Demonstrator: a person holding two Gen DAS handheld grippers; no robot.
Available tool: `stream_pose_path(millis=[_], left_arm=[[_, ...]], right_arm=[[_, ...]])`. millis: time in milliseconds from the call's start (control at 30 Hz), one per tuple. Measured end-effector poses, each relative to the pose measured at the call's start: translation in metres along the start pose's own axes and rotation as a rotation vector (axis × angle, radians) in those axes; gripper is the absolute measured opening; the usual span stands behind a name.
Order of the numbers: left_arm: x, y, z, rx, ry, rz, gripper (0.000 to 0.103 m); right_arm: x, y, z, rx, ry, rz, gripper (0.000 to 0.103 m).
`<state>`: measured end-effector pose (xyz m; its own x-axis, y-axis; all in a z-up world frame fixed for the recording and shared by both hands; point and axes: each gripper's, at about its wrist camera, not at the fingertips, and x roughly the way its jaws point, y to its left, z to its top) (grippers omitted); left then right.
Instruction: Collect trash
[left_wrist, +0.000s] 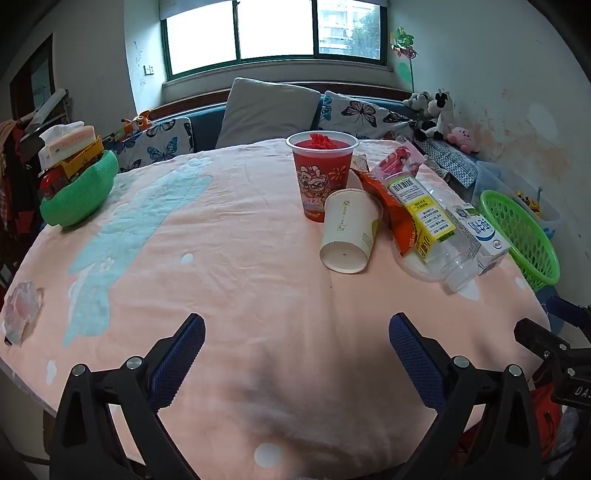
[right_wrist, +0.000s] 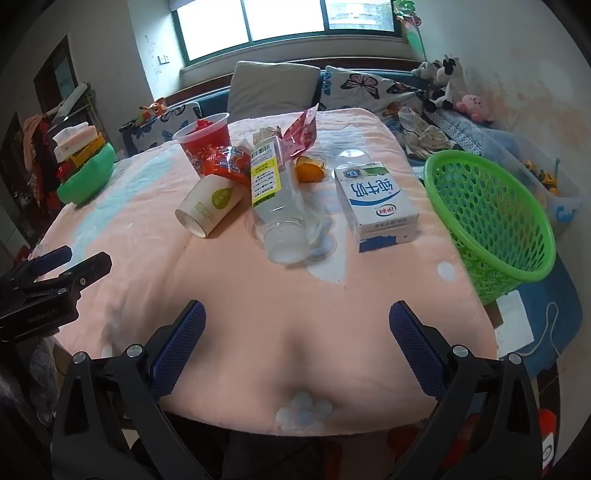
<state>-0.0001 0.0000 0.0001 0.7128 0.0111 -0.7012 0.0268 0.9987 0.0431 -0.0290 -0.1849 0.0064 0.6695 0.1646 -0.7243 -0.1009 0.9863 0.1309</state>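
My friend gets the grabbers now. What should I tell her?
Left gripper and right gripper are both open, holding nothing, low over the near side of the table.
Trash lies mid-table: paper cup on its side, bottle on its side, milk carton, red wrapper, red cup upright.
Green basket sits at the table's right edge, looks empty.
Nothing collected yet; everything is left.
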Motion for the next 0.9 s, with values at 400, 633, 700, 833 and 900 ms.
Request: stream_pose_path(millis=[400,633,700,833,900], left_arm=[[0.002,0.005,0.001,-0.011,0.001,-0.002,0.097],[-0.002,-0.003,0.002,-0.002,0.002,-0.013,0.097],[-0.002,-0.005,0.002,0.004,0.002,-0.014,0.097],[-0.002,-0.005,0.001,0.005,0.001,-0.019,0.097],[-0.001,-0.006,0.002,0.007,0.002,-0.019,0.097]], right_arm=[[0.0,0.001,0.001,0.006,0.002,0.0,0.099],[0.0,0.0,0.002,0.008,0.003,0.001,0.099],[-0.001,-0.003,0.002,0.008,0.003,0.001,0.099],[-0.001,-0.004,0.002,0.009,0.004,0.001,0.099],[-0.001,-0.004,0.001,0.008,0.004,0.0,0.099]])
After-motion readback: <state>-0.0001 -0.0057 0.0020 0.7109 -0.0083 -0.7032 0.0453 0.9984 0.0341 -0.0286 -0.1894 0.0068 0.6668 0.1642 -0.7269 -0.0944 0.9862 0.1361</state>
